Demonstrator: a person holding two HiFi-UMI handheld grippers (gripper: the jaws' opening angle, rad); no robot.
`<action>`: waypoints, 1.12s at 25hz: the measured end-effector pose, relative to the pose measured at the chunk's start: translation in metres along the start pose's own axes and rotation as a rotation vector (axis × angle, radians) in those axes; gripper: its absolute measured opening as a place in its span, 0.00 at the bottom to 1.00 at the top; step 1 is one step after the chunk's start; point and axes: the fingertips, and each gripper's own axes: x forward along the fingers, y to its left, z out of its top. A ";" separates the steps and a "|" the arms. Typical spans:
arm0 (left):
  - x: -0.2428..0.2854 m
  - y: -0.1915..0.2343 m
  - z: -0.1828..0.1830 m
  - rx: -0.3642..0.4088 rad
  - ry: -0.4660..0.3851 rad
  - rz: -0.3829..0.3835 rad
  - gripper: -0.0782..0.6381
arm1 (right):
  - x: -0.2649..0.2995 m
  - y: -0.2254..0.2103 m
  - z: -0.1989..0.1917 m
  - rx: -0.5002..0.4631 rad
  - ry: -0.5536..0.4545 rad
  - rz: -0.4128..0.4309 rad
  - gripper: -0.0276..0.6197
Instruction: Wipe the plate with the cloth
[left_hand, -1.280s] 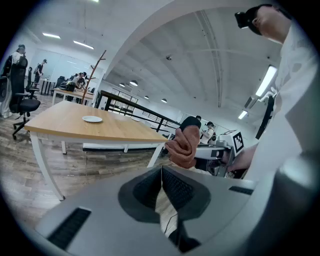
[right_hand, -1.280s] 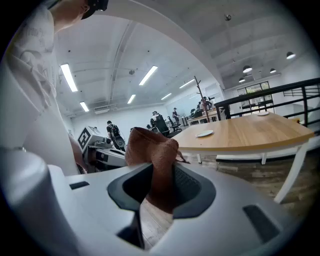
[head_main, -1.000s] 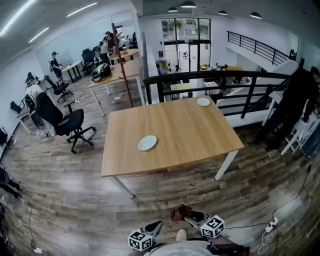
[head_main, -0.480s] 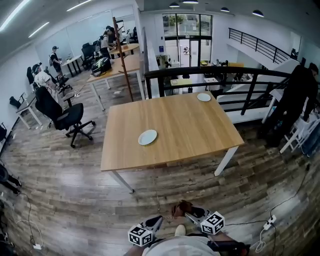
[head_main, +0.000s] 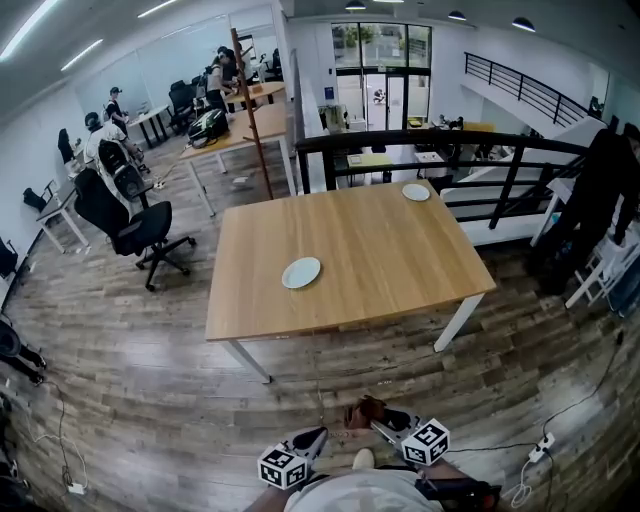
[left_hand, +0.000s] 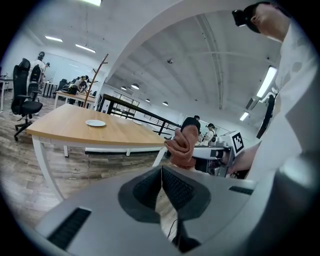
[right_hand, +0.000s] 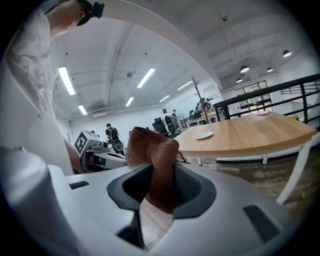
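A white plate (head_main: 301, 272) lies near the left middle of the wooden table (head_main: 400, 270); it also shows far off as the plate (left_hand: 95, 123) and the plate (right_hand: 204, 135). A brown cloth (right_hand: 152, 165) is pinched in my right gripper (right_hand: 159, 189), which is shut on it. In the head view the cloth (head_main: 364, 412) sticks out of the right gripper (head_main: 380, 428) low in the frame, well short of the table. My left gripper (left_hand: 161, 185) is shut and holds nothing; in the head view the left gripper (head_main: 310, 442) sits beside the right one.
A second white plate (head_main: 416, 192) sits at the table's far right corner. A black office chair (head_main: 135, 235) stands left of the table, a black railing (head_main: 440, 150) runs behind it. Cables and a power strip (head_main: 543, 445) lie on the wooden floor at right.
The view has shifted slightly: the table and plate sit a little further right and higher. People at the far left desks have moved. Both grippers keep their places and states.
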 end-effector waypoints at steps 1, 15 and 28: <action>0.000 0.002 0.000 -0.001 0.000 0.003 0.13 | 0.002 0.000 0.000 -0.001 0.001 0.004 0.23; 0.020 0.019 0.014 -0.020 -0.006 0.050 0.13 | 0.017 -0.030 0.002 0.017 0.032 0.029 0.23; 0.032 0.033 0.031 -0.016 -0.008 0.091 0.13 | 0.034 -0.058 0.016 0.024 0.022 0.034 0.23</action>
